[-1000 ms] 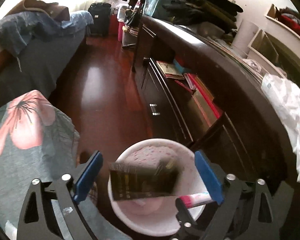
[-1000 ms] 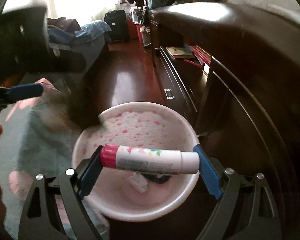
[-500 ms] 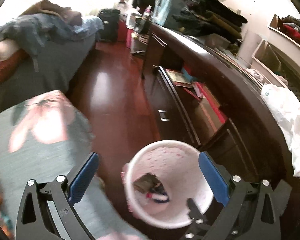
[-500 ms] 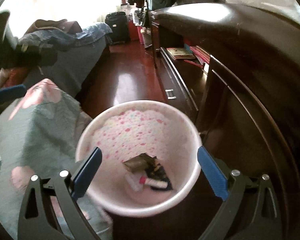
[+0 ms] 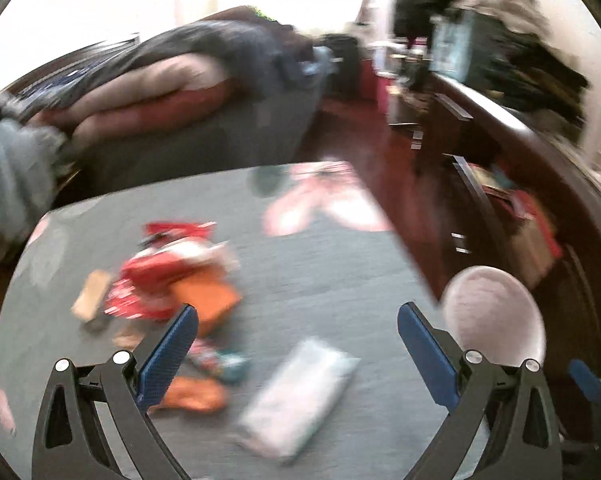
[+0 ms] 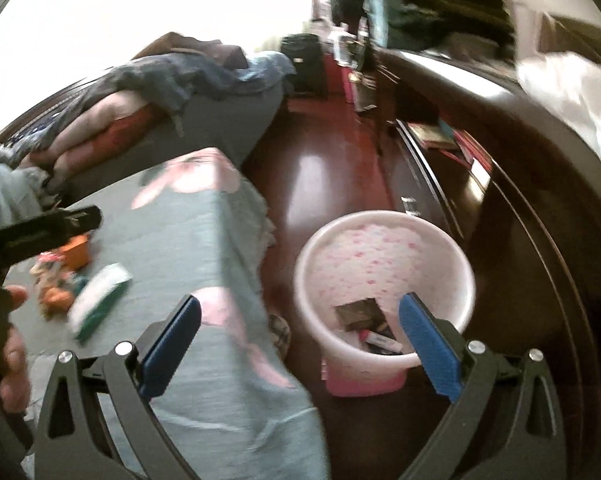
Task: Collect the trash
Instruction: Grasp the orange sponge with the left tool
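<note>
The counter (image 5: 340, 272) with its grey flowered cloth fills most of my left view, and the trash I have yet to gather lies scattered on it. Beside it on the dark red floor stands the pink bin (image 6: 384, 280), close against the cabinet (image 6: 540, 240); a dark wrapper, a small tube and some other bits already lie at its bottom.

I judge I am between drops: both grippers are empty and the next piece has to be fetched from the counter.

My left gripper (image 5: 296, 344) hangs over the cloth with its jaws spread wide and nothing between them. The pale packet (image 5: 300, 392) lies just ahead of it, roughly between the fingers in the picture, though blur hides its exact edges. Further left sits a heap of red and orange wrappers (image 5: 172, 280) and a tan stick-like piece (image 5: 92, 292).

My right gripper (image 6: 300, 340) is above the bin's near rim, jaws opening to their widest, nothing between them.

Next I should lower the left gripper over the packet, line the fingers across its narrow side, and close gently, since it looks soft.
</note>
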A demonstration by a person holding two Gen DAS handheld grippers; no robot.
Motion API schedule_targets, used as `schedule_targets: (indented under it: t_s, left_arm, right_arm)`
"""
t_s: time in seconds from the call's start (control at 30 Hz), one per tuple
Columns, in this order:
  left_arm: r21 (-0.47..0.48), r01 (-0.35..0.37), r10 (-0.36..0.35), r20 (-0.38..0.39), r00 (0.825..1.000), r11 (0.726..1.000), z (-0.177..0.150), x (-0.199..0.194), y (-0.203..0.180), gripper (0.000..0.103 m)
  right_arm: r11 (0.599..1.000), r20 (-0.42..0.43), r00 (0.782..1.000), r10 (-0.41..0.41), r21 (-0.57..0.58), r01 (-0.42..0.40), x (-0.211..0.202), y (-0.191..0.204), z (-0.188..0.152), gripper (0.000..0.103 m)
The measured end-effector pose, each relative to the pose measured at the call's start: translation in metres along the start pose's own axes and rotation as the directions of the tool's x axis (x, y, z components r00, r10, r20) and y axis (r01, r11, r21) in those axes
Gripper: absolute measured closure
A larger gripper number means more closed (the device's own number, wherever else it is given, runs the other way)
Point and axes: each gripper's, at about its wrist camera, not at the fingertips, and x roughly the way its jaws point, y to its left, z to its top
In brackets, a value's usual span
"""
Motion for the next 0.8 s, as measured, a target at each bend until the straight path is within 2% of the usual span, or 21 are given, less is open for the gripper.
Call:
schedule_targets:
  t_s: [0.17, 0.2, 0.27, 0.33, 0.37, 0.4, 0.43, 0.5, 0.53, 0.67, 0.8]
  left_arm:
    - [-0.050, -0.120, 0.116, -0.063, 0.991, 0.992, 0.004, 0.032, 0.021, 0.004]
    - [-0.049, -0.133, 0.130, -0.060, 0.990, 0.990, 0.006, 0.037, 0.022, 0.004]
    - [-0.016, -0.203, 0.202, -0.043, 0.978, 0.979, 0.009, 0.048, 0.019, 0.004]
    - [0.020, -0.245, 0.246, -0.047, 0.968, 0.969, 0.011, 0.060, 0.018, 0.009]
    - [0.026, -0.250, 0.252, -0.056, 0.966, 0.968, 0.011, 0.063, 0.018, 0.020]
    - [0.019, -0.236, 0.236, -0.080, 0.968, 0.972, 0.011, 0.068, 0.021, 0.034]
    - [0.004, -0.213, 0.213, -0.110, 0.971, 0.977, 0.010, 0.072, 0.026, 0.040]
    - [-0.031, -0.177, 0.171, -0.135, 0.976, 0.984, 0.008, 0.075, 0.036, 0.062]
    - [-0.044, -0.163, 0.156, -0.134, 0.979, 0.986, 0.006, 0.073, 0.042, 0.066]
    - [-0.110, -0.053, 0.044, -0.083, 0.996, 0.992, 0.000, 0.050, 0.063, 0.068]
    - [-0.168, 0.068, -0.068, 0.009, 0.998, 0.983, -0.007, 0.017, 0.093, 0.068]
  right_arm:
    - [0.998, 0.010, 0.999, 0.043, -0.055, -0.042, -0.007, 0.032, 0.005, 0.004]
    - [0.997, 0.012, 0.999, 0.047, -0.068, -0.046, -0.009, 0.038, 0.005, 0.004]
    - [0.995, 0.012, 0.999, 0.052, -0.085, -0.050, -0.009, 0.045, 0.006, 0.004]
    - [0.994, 0.008, 0.998, 0.059, -0.098, -0.058, -0.007, 0.053, 0.007, 0.004]
    - [0.993, 0.007, 0.998, 0.062, -0.101, -0.061, -0.007, 0.055, 0.008, 0.004]
    - [0.992, 0.006, 0.998, 0.067, -0.106, -0.066, -0.006, 0.058, 0.008, 0.004]
    - [0.991, 0.005, 0.997, 0.071, -0.110, -0.070, -0.005, 0.061, 0.009, 0.004]
    - [0.990, 0.003, 0.997, 0.079, -0.119, -0.078, -0.003, 0.067, 0.009, 0.004]
    - [0.989, 0.003, 0.996, 0.085, -0.124, -0.084, -0.003, 0.071, 0.009, 0.004]
    - [0.984, -0.008, 0.994, 0.105, -0.142, -0.105, -0.001, 0.085, 0.007, 0.004]
    - [0.979, -0.027, 0.993, 0.116, -0.166, -0.119, 0.001, 0.101, 0.003, 0.004]
